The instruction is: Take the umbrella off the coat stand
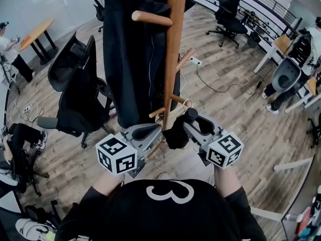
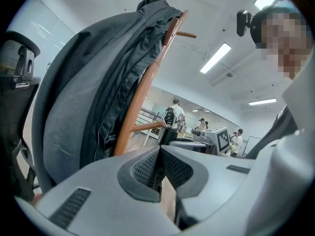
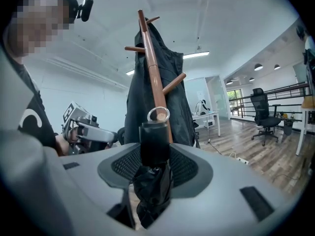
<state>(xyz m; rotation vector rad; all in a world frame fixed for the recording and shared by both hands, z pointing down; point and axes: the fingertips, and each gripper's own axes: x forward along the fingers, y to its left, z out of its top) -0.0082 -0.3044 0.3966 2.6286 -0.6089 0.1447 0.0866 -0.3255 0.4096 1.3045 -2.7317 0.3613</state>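
Observation:
A wooden coat stand [image 1: 173, 59] carries a black jacket [image 1: 130, 59] on its left side. My right gripper [image 1: 183, 128] is shut on a black folded umbrella [image 1: 175, 134], close to the pole's lower pegs. In the right gripper view the umbrella [image 3: 154, 146] stands upright between the pads, and its metal ring [image 3: 158, 114] overlaps the pole [image 3: 153, 77]. My left gripper [image 1: 150, 130] is just left of the pole, shut with nothing in it. In the left gripper view the pads [image 2: 147, 166] meet, with the jacket [image 2: 83, 97] and the stand [image 2: 142, 97] right ahead.
A black office chair [image 1: 80, 84] stands left of the stand, and another chair [image 1: 228, 11] is at the back right. A power strip with a cable [image 1: 196, 62] lies on the wood floor. A desk [image 1: 35, 34] is at far left. People sit around the room's edges.

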